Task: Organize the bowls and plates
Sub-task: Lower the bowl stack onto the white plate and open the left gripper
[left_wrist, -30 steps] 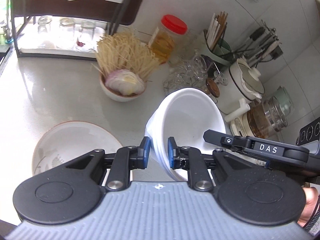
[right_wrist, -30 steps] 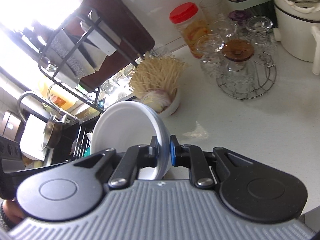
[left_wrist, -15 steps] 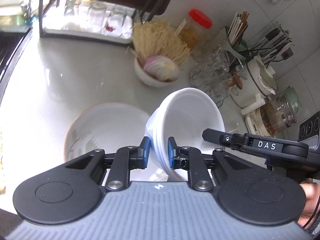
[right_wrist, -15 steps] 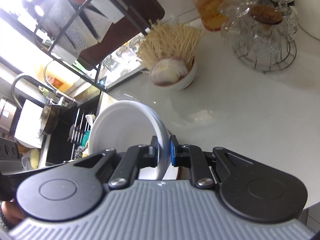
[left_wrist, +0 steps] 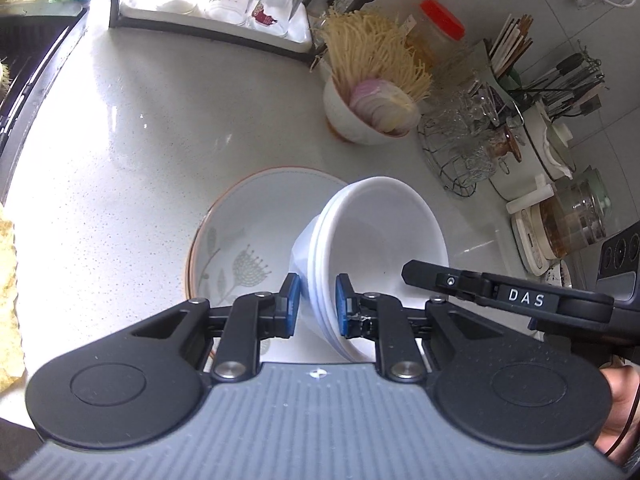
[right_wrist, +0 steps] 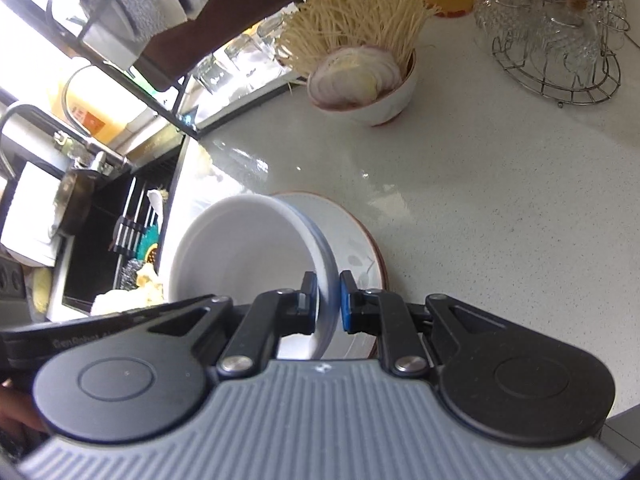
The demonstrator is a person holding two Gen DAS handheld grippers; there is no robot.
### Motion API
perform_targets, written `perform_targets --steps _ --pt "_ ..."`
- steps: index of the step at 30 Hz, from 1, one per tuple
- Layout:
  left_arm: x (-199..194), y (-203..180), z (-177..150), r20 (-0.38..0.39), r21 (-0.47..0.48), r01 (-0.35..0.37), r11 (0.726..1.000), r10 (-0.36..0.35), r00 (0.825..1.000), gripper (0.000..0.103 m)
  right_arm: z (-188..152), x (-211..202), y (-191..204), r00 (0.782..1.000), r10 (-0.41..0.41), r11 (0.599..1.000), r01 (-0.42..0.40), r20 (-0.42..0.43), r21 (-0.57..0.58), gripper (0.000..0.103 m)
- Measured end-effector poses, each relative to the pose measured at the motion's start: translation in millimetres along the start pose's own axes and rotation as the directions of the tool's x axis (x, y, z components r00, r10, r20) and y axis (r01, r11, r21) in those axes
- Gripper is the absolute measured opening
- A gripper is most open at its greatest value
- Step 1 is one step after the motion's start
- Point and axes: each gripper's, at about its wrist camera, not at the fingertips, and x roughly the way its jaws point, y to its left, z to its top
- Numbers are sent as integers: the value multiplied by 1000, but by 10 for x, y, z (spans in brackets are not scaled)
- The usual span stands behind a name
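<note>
A stack of white bowls (left_wrist: pixel 376 236) is held tilted between both grippers. My left gripper (left_wrist: pixel 316 308) is shut on the stack's near rim. My right gripper (right_wrist: pixel 328 300) is shut on the opposite rim of the white bowl stack (right_wrist: pixel 240 256). The stack hangs just above a flower-patterned plate with a brown rim (left_wrist: pixel 256 224), which lies on the white counter. The plate also shows in the right wrist view (right_wrist: pixel 352 232), partly hidden by the bowls. The right gripper's body (left_wrist: pixel 520 300) reaches in at the right of the left wrist view.
A bowl of noodles and sliced onion (left_wrist: pixel 372 108) stands behind the plate. A wire rack of glasses (left_wrist: pixel 464 140), a red-lidded jar (left_wrist: pixel 440 36) and utensil holders are at the back right. A shelf with glasses (left_wrist: pixel 224 0) is at the back. The sink (right_wrist: pixel 120 248) lies left.
Both grippers have carried the bowl stack leftward and down, over the patterned plate. The plate now sits directly under the stack.
</note>
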Motion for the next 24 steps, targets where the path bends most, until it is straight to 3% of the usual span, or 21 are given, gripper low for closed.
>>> perform_targets --steps 18,21,22,23,24 --pt "172 189 2 -24 1 4 1000 -4 1000 22 -6 245 41 999 -39 999 40 -17 23 16" --pt "174 197 9 -25 -4 9 1000 -10 1000 28 -9 245 21 999 -32 999 33 -20 42 17" --pt "158 198 8 -14 -9 5 1000 -5 1000 33 -8 247 13 999 -24 998 25 -23 50 18" --pt "134 203 11 -3 -10 2 1000 -2 1000 36 -9 243 5 1000 -21 998 22 -23 59 28" --pt "111 206 20 5 -10 2 1000 -2 1000 38 -10 229 2 1000 -22 998 23 -16 64 45"
